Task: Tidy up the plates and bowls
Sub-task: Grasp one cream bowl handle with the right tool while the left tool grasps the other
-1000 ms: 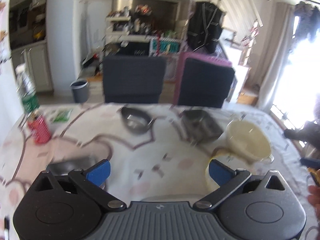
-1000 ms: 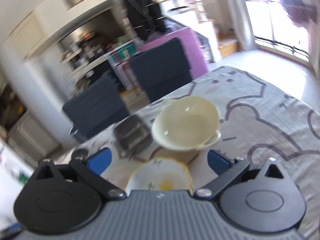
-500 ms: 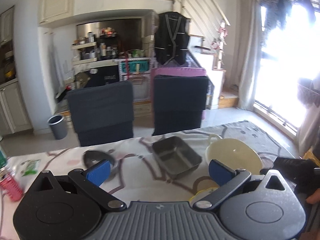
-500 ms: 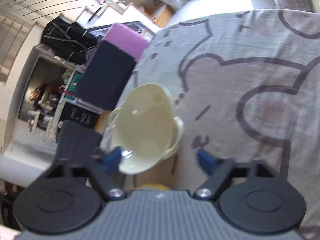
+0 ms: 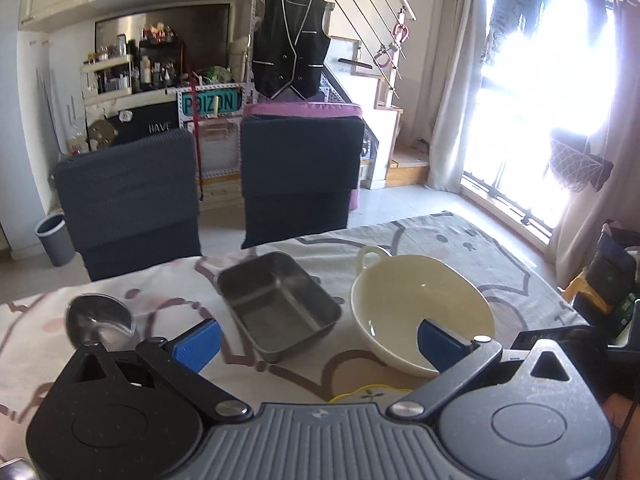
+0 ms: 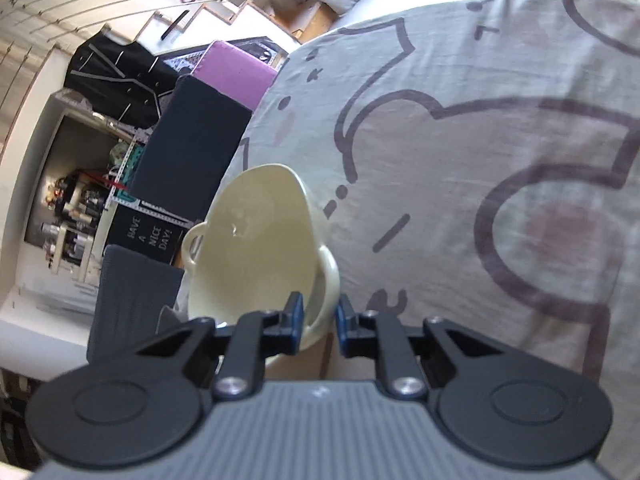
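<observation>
A cream bowl (image 5: 420,312) with two loop handles sits on the table at the right. In the right wrist view, my right gripper (image 6: 320,318) is closing on the near rim of the cream bowl (image 6: 256,240): one pad inside, the other outside by the handle, both touching it. A rectangular steel tray (image 5: 276,304) lies left of the bowl, and a round steel bowl (image 5: 100,322) further left. A yellow-rimmed plate (image 5: 368,392) peeks out just in front of my left gripper (image 5: 318,342), which is open and holds nothing.
The table (image 5: 500,264) wears a cartoon-print cloth. Two dark chairs (image 5: 128,200) (image 5: 300,176) stand along its far side, with a grey bin (image 5: 54,236) on the floor behind. A person's hand (image 5: 616,412) shows at the lower right.
My right gripper rolled, dropped to the cream bowl and brought its wide jaws in around the rim. The left gripper swung right, away from the red can, and faces the tray and bowl.
</observation>
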Motion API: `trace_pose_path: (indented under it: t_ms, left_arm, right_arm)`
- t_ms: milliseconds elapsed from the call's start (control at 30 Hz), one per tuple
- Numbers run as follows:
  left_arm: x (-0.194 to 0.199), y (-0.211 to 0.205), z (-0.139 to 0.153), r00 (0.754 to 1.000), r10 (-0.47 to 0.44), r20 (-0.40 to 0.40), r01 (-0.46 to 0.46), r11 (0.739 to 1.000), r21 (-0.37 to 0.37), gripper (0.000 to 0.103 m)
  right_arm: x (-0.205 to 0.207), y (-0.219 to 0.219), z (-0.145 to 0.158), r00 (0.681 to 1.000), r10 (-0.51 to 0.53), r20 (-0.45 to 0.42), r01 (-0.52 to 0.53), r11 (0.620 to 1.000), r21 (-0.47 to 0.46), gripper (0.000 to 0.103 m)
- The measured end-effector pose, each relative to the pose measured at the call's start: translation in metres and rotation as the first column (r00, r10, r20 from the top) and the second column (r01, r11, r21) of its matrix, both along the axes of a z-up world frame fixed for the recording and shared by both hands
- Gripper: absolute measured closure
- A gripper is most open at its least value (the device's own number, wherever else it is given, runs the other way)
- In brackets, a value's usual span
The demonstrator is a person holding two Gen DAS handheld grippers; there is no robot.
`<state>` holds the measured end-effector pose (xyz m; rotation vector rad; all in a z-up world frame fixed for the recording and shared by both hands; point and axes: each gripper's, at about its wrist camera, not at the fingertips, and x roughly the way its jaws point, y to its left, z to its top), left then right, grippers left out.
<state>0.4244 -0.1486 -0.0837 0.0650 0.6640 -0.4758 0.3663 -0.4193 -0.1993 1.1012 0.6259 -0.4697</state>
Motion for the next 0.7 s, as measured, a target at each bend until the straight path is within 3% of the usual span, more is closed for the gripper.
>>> trace_pose_path:
  t_ms: [233, 700]
  left_arm:
    - [-0.002, -0.016, -0.014, 0.998, -0.034, -0.051, 0.031, 0.998, -0.058, 0.003]
    - [-0.009, -0.056, -0.032, 0.981, -0.133, -0.140, 0.115, 0.985, -0.130, 0.027]
  right_arm:
    - [-0.019, -0.028, 0.015, 1.000, 0.007, -0.007, -0.007, 0.998, -0.059, 0.095]
    - [-0.090, -0.111, 0.026, 0.996, -0.069, -0.063, 0.062, 0.992, -0.111, 0.094]
